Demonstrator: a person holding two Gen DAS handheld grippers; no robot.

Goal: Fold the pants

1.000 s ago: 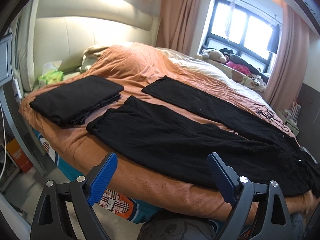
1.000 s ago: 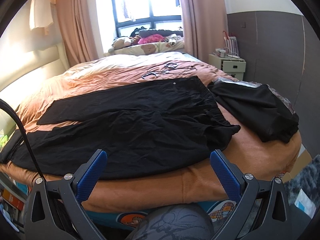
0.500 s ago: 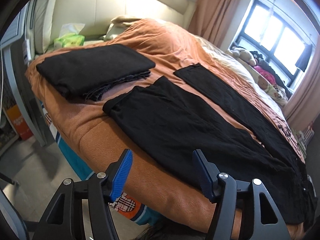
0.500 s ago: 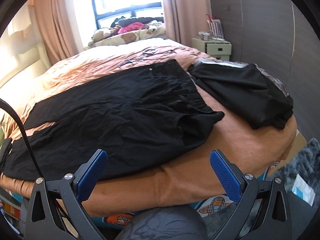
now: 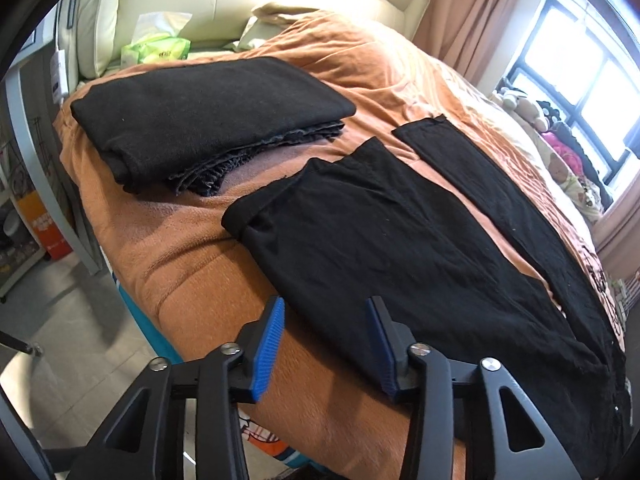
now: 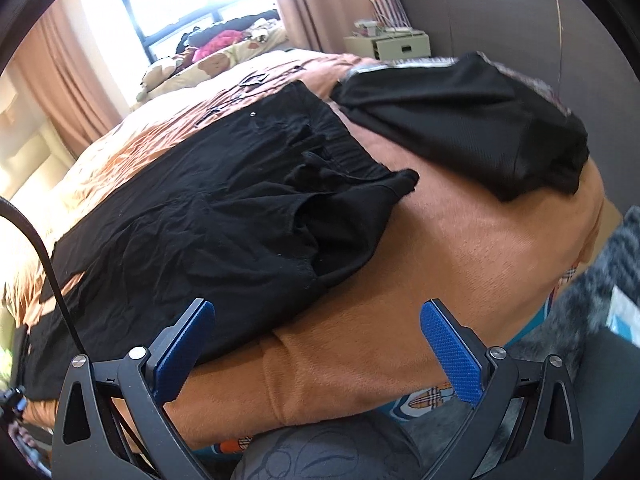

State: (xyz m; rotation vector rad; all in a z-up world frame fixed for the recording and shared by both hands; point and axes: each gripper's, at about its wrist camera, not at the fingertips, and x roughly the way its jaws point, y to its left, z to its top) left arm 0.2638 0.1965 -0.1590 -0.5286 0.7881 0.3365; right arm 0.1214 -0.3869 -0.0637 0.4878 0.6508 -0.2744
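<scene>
Left gripper point(image 5: 326, 340): jaws part-open, just been closing, nothing between them; poised at the near edge of the black pants point(image 5: 400, 248). Right gripper point(image 6: 320, 344): jaws wide open, empty, near the waist end. Pants: spread flat on the orange bedcover point(image 6: 460, 248), 2 legs apart. Nearby: 1 folded black stack point(image 5: 208, 120), 1 loose black garment point(image 6: 472, 120). Risk: narrowed left jaws may pinch the bedcover along with the fabric, or catch only 1 layer, skewing the fold.
</scene>
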